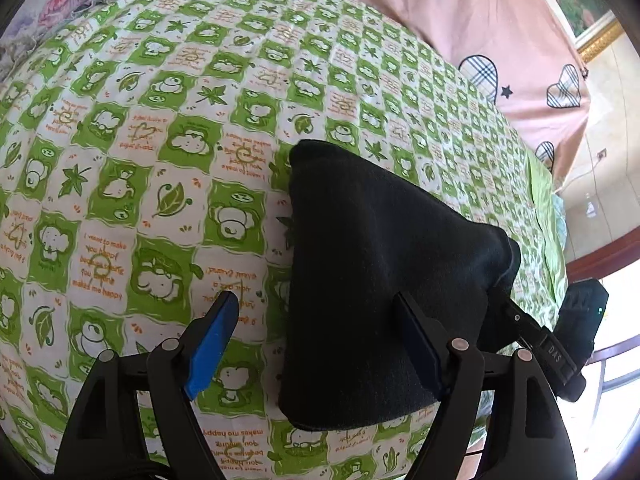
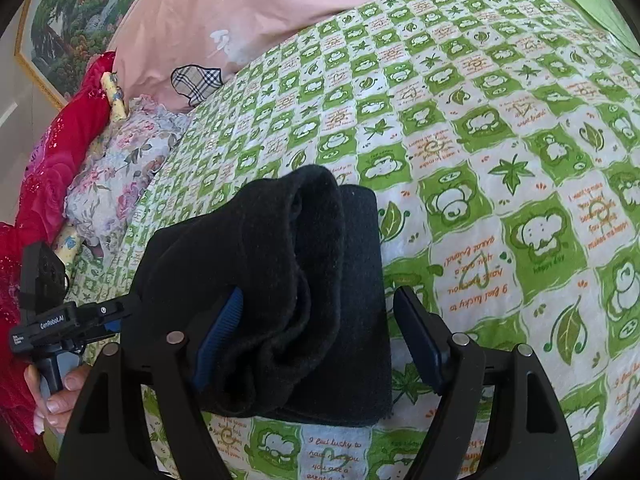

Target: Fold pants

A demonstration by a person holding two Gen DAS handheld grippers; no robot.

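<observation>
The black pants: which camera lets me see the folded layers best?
The right wrist view: the black pants show their stacked, rolled layers from the open side. The left wrist view shows only a smooth dark top.

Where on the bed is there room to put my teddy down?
The green checked sheet is bare on the side of the folded black pants away from the pink quilt, up to the flowered cloth, and between pants and quilt. It is crowded by the pants, where both sets of jaws stand open, and by the red cloth.
</observation>
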